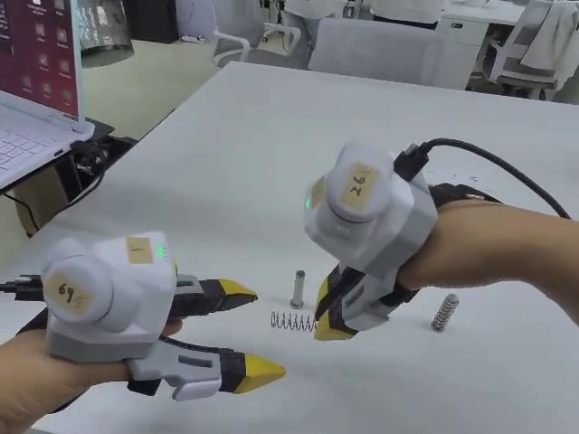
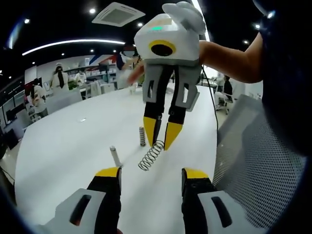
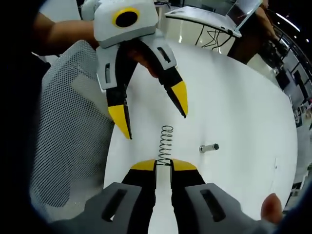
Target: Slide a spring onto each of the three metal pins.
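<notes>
A thin, loosely wound spring (image 1: 291, 320) lies on the white table (image 1: 226, 163) beside a short metal pin (image 1: 298, 287) that stands upright. My right gripper (image 1: 326, 327) points down at the spring's right end and is shut on it; in the right gripper view the jaws (image 3: 164, 165) pinch the near end of the spring (image 3: 165, 141), with the pin (image 3: 208, 147) off to the right. My left gripper (image 1: 251, 330) hovers open just left of the spring, nothing between its fingers. In the left gripper view the spring (image 2: 151, 155) and pin (image 2: 115, 156) lie ahead of its open jaws (image 2: 151, 173).
A thicker, tightly wound spring (image 1: 444, 312) stands to the right of my right gripper, also seen behind the right gripper's tips (image 2: 142, 136). An open laptop (image 1: 36, 81) sits at the far left. A black cable (image 1: 488, 163) trails from the right gripper. Chairs (image 1: 380, 50) line the far edge.
</notes>
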The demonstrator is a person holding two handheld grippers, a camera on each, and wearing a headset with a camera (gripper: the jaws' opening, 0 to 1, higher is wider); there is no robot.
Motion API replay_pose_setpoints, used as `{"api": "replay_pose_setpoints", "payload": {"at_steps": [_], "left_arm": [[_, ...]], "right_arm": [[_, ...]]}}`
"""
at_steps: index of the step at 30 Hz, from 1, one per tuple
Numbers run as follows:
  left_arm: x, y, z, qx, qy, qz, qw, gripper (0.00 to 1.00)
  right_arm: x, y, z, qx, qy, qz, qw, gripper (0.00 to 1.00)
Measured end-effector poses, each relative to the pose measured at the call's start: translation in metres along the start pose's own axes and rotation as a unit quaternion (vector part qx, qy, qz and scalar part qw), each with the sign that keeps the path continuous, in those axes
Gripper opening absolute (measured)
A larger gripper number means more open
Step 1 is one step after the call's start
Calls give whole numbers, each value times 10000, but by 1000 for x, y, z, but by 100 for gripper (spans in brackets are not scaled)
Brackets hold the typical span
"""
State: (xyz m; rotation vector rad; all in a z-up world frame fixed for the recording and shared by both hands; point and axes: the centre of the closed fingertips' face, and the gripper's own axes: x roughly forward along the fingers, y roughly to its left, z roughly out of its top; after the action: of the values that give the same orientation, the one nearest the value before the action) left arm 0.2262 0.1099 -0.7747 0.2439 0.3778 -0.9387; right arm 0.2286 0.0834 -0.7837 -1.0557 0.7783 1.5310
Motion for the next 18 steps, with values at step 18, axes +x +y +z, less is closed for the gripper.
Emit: {"api": "replay_pose_setpoints", "payload": {"at_steps": [18], "left_arm": [[8, -18, 11, 533, -90, -377, 9978, 9]], "right_arm": [[-11, 17, -4, -316, 196, 194, 9991, 8]]}}
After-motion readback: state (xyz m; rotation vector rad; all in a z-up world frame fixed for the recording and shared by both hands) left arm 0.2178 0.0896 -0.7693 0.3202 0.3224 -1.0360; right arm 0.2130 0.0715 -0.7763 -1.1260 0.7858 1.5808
